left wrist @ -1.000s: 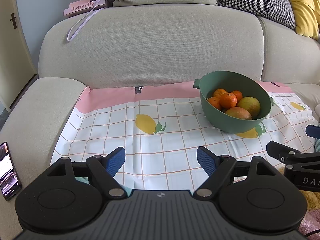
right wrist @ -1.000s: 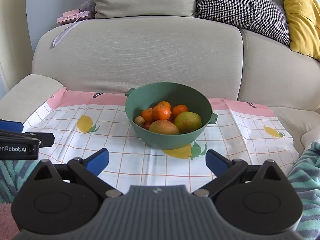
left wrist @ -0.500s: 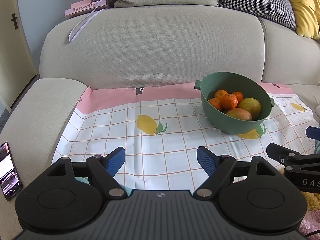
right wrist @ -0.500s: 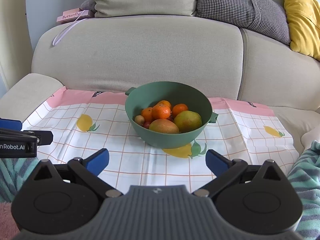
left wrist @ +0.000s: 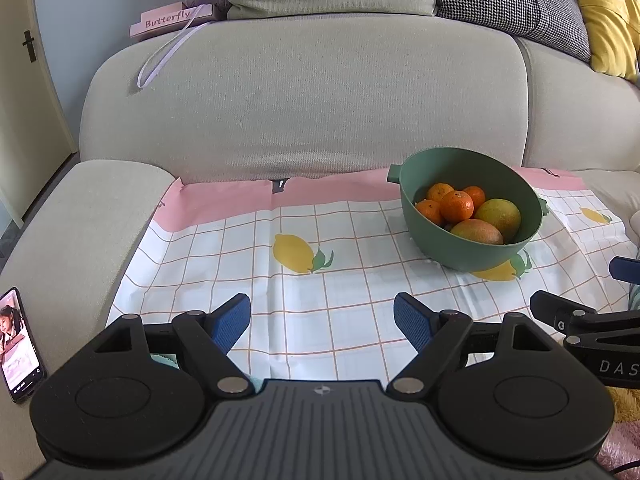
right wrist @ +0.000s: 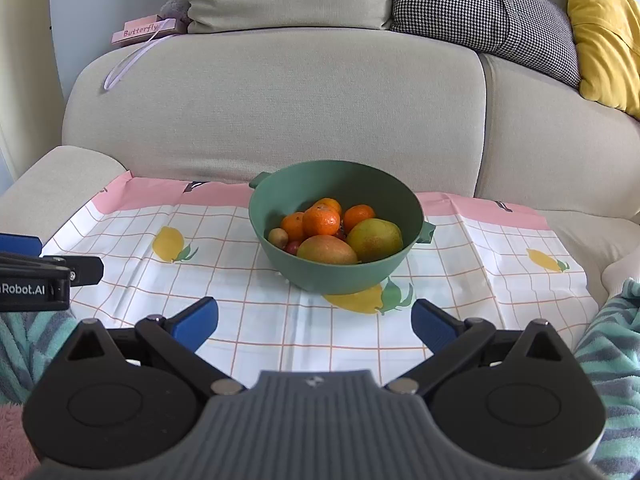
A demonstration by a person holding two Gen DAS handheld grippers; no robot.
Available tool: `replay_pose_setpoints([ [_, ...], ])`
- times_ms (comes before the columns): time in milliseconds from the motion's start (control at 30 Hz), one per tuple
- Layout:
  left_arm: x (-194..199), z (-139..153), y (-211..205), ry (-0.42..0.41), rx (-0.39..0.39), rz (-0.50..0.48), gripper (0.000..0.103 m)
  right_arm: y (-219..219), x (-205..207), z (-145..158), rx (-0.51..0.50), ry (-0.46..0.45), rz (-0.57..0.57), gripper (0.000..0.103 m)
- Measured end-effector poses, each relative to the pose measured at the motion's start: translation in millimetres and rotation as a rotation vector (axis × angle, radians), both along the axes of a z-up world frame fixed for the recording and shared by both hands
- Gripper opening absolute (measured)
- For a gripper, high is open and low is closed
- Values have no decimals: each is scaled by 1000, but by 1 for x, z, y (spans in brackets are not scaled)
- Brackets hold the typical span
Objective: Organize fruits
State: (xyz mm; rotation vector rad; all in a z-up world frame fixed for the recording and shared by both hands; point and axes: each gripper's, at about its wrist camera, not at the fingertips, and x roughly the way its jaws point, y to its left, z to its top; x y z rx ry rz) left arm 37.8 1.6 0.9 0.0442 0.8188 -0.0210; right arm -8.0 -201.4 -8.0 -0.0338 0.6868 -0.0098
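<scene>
The round green plastic bowl [right wrist: 336,276] of fruit lies straight ahead of the right gripper [right wrist: 314,320] — nearer than the left gripper [left wrist: 322,322]; both gape wide, empty.

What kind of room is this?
Most likely a living room: a beige sofa with cushions, its seat covered by a lemon-print cloth holding a green fruit bowl.

Beige sofa [right wrist: 280,100] w/ cushions, pale wall [left wrist: 100,8], daylight.
</scene>
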Motion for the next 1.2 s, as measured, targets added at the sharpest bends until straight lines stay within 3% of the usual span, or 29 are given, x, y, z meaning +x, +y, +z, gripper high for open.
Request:
replay_pose_setpoints([
  [1200, -4, 4, 1, -10, -32, -9, 95, 4, 1, -7, -2, 42, 1, 99],
])
